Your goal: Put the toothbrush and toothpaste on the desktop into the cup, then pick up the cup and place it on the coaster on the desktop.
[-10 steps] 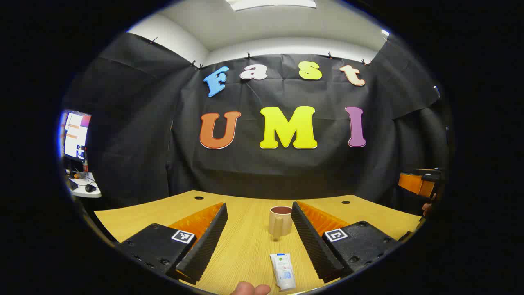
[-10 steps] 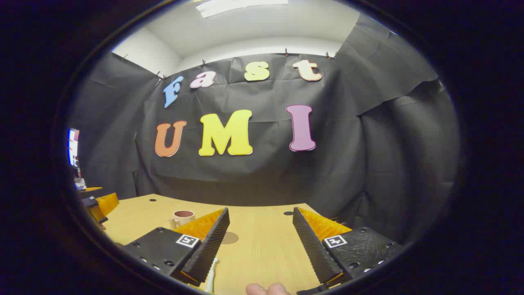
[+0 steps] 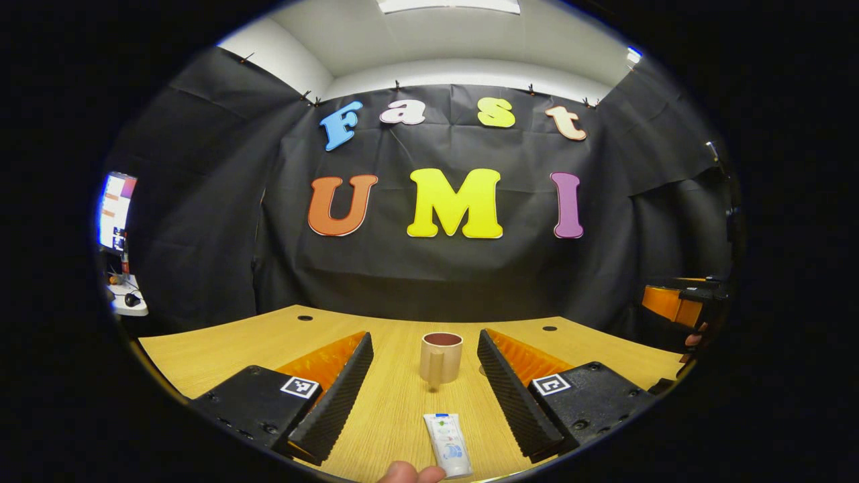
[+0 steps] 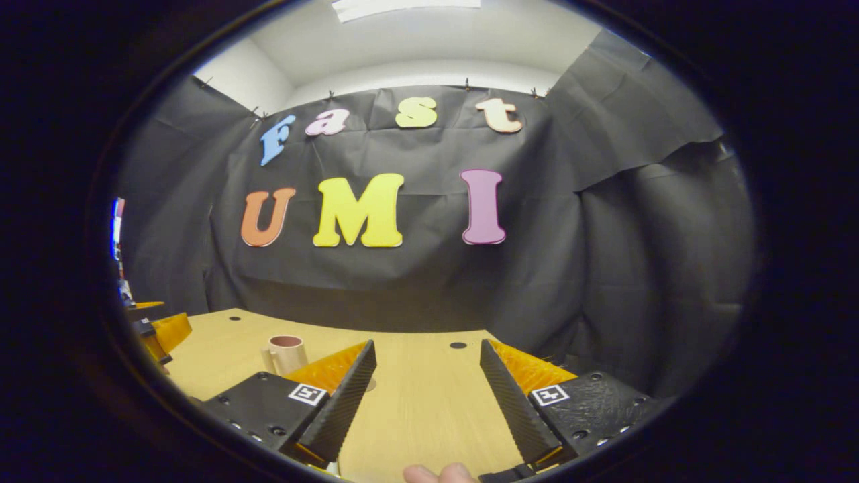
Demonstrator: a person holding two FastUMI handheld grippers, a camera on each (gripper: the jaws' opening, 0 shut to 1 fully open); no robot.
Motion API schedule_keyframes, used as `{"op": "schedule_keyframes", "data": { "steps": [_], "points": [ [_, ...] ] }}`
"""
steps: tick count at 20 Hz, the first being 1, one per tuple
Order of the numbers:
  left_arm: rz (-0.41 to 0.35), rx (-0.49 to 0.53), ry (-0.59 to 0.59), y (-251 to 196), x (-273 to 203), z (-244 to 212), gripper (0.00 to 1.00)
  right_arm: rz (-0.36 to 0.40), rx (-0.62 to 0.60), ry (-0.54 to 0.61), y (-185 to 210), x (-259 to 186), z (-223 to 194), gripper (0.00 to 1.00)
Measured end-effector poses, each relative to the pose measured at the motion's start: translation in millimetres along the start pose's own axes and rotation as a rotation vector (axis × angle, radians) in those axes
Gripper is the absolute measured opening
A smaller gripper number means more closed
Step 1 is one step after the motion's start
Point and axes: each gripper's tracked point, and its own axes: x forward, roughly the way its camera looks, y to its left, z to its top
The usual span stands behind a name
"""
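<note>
Toothpaste is seen in the left gripper view lying flat on the wooden desktop, between the two spread fingers of the left gripper and nearer the camera than the cup. The jaws are held wide apart and nothing is gripped. The beige cup stands upright beyond the tube, with its handle turned toward the camera. A fingertip is seen at the bottom edge, just beside the tube's near end. Far right of the cup, part of the other gripper is visible at the desktop's edge. A monitor is lit far left of the cup.

In the right gripper view, the right gripper is likewise held wide open over bare desktop, with nothing between its fingers. The cup stands upright to the left, beyond the left finger, its handle on its left side. Left of the cup, the other gripper is seen near the desktop's edge.
</note>
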Motion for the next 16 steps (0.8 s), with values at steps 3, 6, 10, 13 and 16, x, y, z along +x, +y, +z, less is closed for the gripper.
{"op": "schedule_keyframes", "data": {
  "steps": [3, 6, 10, 13, 16],
  "points": [
    [-0.011, 0.028, -0.002, -4, 6, 3, 0.99, -0.022, 0.031, -0.005, -5, 2, 1, 0.94],
    [-0.023, 0.04, -0.01, -6, 10, 6, 0.99, -0.036, 0.001, 0.002, -10, 5, -3, 0.94],
    [-0.015, 0.069, 0.01, -1, 10, -3, 0.99, -0.016, 0.003, 0.015, 1, 8, -13, 0.94],
    [-0.008, 0.071, 0.031, 4, 9, -8, 0.99, 0.012, 0.004, 0.04, 11, 9, -22, 0.94],
    [-0.018, 0.064, 0.053, 2, 7, -13, 0.99, 0.015, 0.0, 0.037, 17, 9, -21, 0.94]
  ]
}}
